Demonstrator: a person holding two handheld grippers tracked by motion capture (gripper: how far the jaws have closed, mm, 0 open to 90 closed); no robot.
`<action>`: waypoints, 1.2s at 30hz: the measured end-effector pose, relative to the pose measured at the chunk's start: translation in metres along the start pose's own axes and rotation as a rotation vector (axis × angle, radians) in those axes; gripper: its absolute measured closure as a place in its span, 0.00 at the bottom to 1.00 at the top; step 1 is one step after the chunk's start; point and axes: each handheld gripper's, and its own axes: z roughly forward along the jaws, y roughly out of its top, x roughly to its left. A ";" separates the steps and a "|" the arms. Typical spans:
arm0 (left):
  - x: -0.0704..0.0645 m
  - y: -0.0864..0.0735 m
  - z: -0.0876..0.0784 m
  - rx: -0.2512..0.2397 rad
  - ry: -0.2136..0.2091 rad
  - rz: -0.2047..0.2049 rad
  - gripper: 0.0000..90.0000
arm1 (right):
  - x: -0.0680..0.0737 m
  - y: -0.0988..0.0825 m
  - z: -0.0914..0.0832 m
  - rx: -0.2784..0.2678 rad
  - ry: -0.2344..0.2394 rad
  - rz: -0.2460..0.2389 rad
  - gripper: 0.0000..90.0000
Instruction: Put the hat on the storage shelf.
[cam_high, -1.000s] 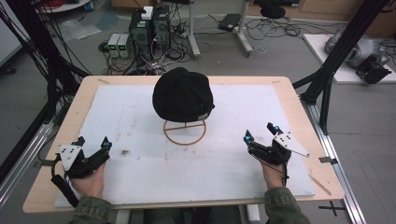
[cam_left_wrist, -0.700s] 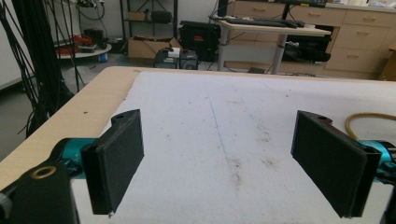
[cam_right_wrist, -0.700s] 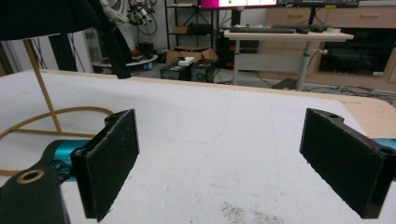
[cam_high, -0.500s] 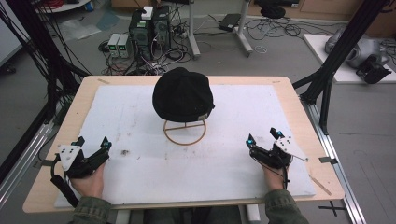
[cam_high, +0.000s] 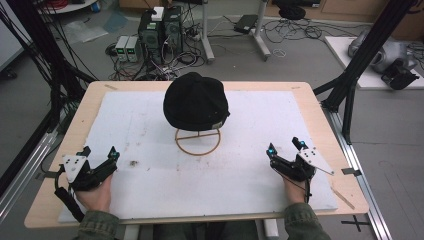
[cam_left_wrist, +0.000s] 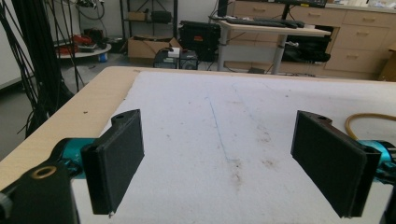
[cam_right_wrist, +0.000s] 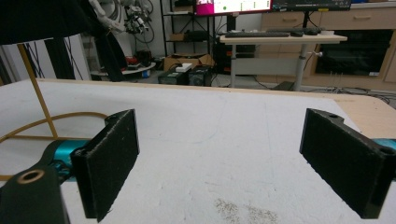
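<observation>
I see the black hat (cam_high: 196, 101) sitting on its wire stand (cam_high: 197, 141) at the middle of the white mat (cam_high: 150, 175). My left gripper (cam_high: 99, 153) and right gripper (cam_high: 285, 147) rest near the front edge, well apart from the hat, with the 2 jaws of each spread wide and nothing between them.

Between the 2 grippers, left gripper (cam_high: 99, 152) and right gripper (cam_high: 285, 147), bare white mat (cam_high: 200, 185) lies open. Ahead and between them, the black hat (cam_high: 196, 101) on its wire stand (cam_high: 197, 142) blocks passage.
</observation>
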 end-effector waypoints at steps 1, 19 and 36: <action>0.000 0.000 0.000 0.000 0.000 0.000 0.19 | 0.000 0.000 0.000 0.000 0.001 0.001 0.12; 0.000 0.000 0.000 0.003 -0.003 -0.003 0.19 | 0.003 -0.001 0.001 0.013 0.019 -0.010 0.12; 0.000 0.001 0.001 -0.003 -0.006 -0.011 0.19 | 0.001 -0.002 -0.002 0.022 0.010 0.003 0.12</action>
